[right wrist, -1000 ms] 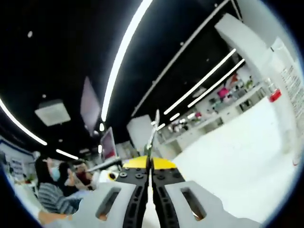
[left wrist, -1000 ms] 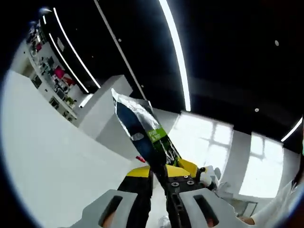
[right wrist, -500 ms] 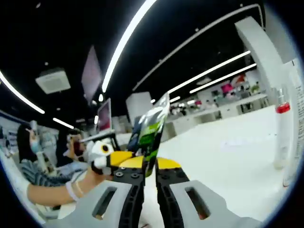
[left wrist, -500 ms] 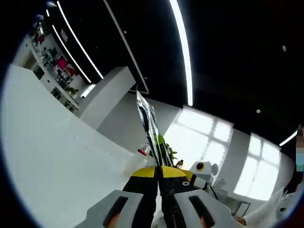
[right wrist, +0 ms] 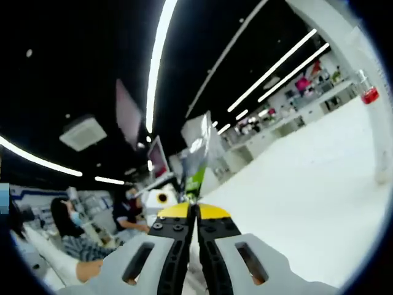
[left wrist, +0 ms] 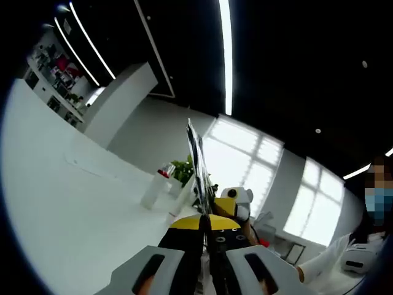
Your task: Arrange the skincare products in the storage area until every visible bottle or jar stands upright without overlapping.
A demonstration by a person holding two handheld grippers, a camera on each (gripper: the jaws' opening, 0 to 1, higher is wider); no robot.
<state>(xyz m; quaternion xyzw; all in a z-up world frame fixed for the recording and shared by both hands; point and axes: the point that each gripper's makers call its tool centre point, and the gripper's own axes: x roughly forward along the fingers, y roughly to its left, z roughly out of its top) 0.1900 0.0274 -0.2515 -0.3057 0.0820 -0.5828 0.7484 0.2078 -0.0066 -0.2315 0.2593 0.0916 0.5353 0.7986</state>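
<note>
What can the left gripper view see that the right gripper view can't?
Left gripper view alone: big bright windows, a green plant, and a masked person in white at the right edge.

Right gripper view alone: people sitting at the left, a hanging screen, and far shelves of colourful goods.

Both: the same flat foil sachet pinched between the left tool and the right tool, the white table, a clear red-capped bottle standing upright on it, and long ceiling lights.
</note>
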